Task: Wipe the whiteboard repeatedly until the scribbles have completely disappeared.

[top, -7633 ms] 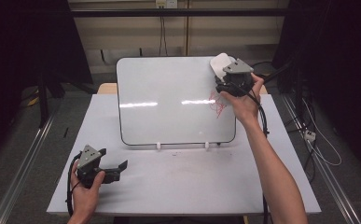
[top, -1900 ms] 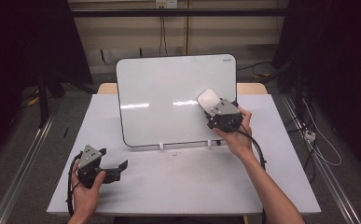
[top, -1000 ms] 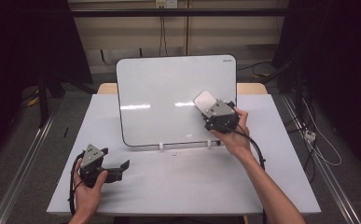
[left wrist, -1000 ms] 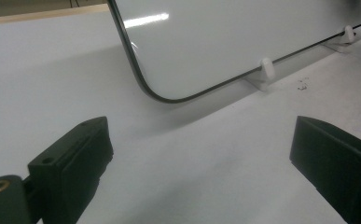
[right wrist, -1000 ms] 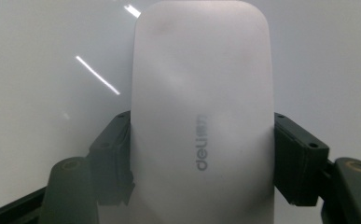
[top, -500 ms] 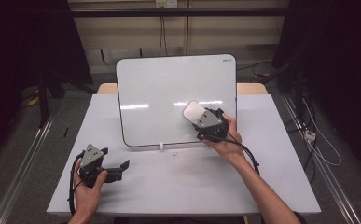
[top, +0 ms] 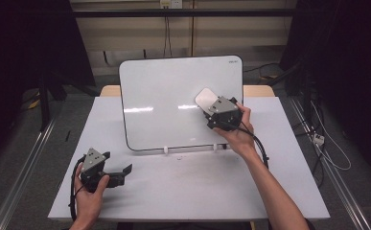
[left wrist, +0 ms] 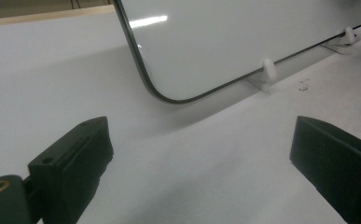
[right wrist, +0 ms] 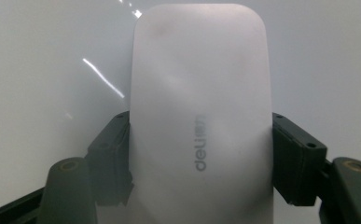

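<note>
A white board (top: 173,105) leans back on two white clip feet (top: 165,150) on the white table (top: 188,191). My right gripper (top: 210,106) is shut on a white eraser (top: 205,98) and holds it flat against the board's right half. In the right gripper view the eraser (right wrist: 201,116), printed "deli", sits clamped between both black pads (right wrist: 110,154) with the board (right wrist: 38,70) behind it. My left gripper (top: 123,172) rests open near the table's front left, held by a hand. Its view shows wide-apart jaws (left wrist: 201,158) facing the board's lower corner (left wrist: 243,37); nothing is between them.
Small dark specks lie on the table (left wrist: 302,86) in front of the board's feet. Metal rails (top: 25,163) run along both sides of the table, and cables (top: 324,143) trail on the floor at the right. A wooden edge (top: 260,90) shows behind the board.
The right gripper carried the eraser from the board's upper right corner down and left, then slightly back up. The red scribble seen earlier on the board's right side is gone. The left gripper stayed put.
</note>
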